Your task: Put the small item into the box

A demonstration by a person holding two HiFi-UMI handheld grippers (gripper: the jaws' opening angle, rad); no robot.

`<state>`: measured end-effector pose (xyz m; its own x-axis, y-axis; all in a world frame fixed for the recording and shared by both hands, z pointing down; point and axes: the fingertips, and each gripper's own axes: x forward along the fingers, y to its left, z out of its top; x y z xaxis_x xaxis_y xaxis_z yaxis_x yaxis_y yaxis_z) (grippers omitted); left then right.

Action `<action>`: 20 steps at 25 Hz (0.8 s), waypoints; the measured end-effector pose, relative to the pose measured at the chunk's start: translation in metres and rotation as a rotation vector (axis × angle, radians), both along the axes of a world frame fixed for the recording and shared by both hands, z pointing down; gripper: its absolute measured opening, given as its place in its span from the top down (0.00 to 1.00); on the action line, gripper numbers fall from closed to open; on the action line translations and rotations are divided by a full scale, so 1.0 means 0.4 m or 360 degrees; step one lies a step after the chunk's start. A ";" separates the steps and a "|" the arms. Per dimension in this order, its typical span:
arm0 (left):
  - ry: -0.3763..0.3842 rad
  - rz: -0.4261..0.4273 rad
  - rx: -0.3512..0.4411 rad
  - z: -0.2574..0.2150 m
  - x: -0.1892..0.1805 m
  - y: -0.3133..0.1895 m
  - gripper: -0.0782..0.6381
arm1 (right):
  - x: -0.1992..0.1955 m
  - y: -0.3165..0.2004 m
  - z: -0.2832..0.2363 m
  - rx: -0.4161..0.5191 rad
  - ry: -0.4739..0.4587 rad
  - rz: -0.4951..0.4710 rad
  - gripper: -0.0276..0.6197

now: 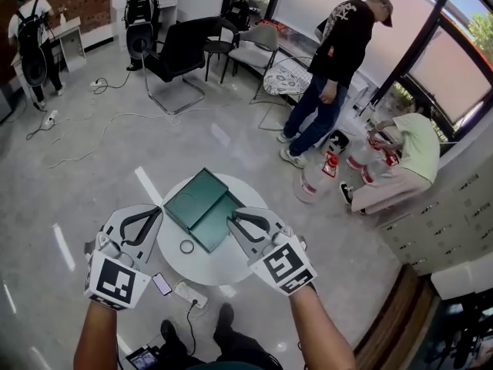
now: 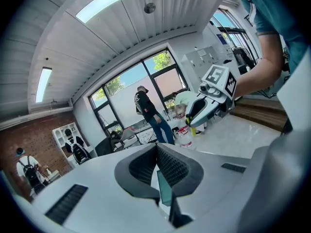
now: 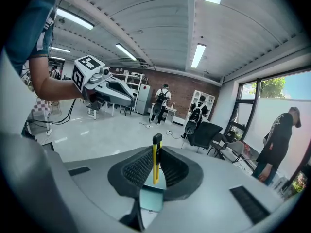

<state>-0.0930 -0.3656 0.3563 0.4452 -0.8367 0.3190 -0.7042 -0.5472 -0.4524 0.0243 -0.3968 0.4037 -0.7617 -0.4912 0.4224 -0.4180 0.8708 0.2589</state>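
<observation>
Right gripper view shows the right hand-held gripper (image 3: 156, 152) clamped on the small item (image 3: 156, 161), a slim yellow-and-black stick that stands upright between the ribbed pads. A patch of teal below the jaws is the box (image 3: 150, 198), so the item hangs just above it and is not yet inside.

Seen from the head view, the box lies open on the round white tabletop (image 1: 223, 264), its two green halves side by side. The right hand-held gripper's tips are at the box's right edge. The left hand-held gripper (image 1: 158, 210) hovers just beside the box's left edge. Its jaws are closed together with nothing between them, and it does not touch the box.

A thin ring (image 1: 187, 246) lies on the tabletop just beside the box's near corner, outside it. Whether it counts as part of the job cannot be told.

Judged from this, the pick-up is done and the carry is nearly done. What remains is to lower the stick into one half of the box and let it go. Both visible halves look bare.
</observation>
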 end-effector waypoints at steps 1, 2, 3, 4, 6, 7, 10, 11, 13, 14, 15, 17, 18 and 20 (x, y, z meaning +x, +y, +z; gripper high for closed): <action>-0.0002 0.0000 -0.0008 0.018 -0.001 -0.012 0.87 | -0.006 -0.015 0.025 -0.0007 0.0004 -0.0012 0.85; -0.0003 -0.0004 -0.0024 0.040 -0.004 -0.020 0.87 | -0.012 -0.028 0.052 -0.0013 0.0008 -0.0025 0.85; -0.0002 -0.0012 -0.0046 0.065 -0.009 -0.026 0.87 | -0.020 -0.039 0.079 -0.0019 0.0013 -0.0038 0.85; -0.0002 -0.0020 -0.0065 0.090 -0.014 -0.032 0.87 | -0.027 -0.048 0.107 -0.0026 0.0019 -0.0051 0.85; -0.0008 -0.0023 -0.0078 0.129 -0.023 -0.048 0.87 | -0.041 -0.069 0.163 -0.0044 0.0031 -0.0071 0.85; -0.0013 -0.0019 -0.0077 0.146 -0.027 -0.059 0.87 | -0.048 -0.082 0.190 -0.0056 0.0037 -0.0078 0.85; -0.0013 -0.0023 -0.0103 0.203 -0.041 -0.097 0.87 | -0.066 -0.124 0.273 -0.0102 0.0052 -0.0097 0.85; -0.0010 -0.0027 -0.0119 0.225 -0.046 -0.109 0.87 | -0.071 -0.138 0.301 -0.0117 0.0058 -0.0103 0.85; -0.0001 -0.0041 -0.0162 0.272 -0.054 -0.127 0.87 | -0.078 -0.161 0.359 -0.0148 0.0075 -0.0117 0.85; 0.0005 -0.0047 -0.0184 0.298 -0.056 -0.132 0.87 | -0.080 -0.168 0.390 -0.0165 0.0085 -0.0125 0.85; 0.0011 -0.0051 -0.0201 0.323 -0.055 -0.136 0.87 | -0.081 -0.173 0.421 -0.0181 0.0094 -0.0133 0.85; 0.0018 -0.0059 -0.0232 0.375 -0.051 -0.139 0.87 | -0.080 -0.181 0.485 -0.0204 0.0107 -0.0149 0.85; 0.0019 -0.0064 -0.0247 0.401 -0.049 -0.140 0.87 | -0.080 -0.184 0.516 -0.0212 0.0112 -0.0159 0.85; 0.0021 -0.0066 -0.0261 0.443 -0.042 -0.146 0.87 | -0.082 -0.190 0.572 -0.0223 0.0122 -0.0181 0.85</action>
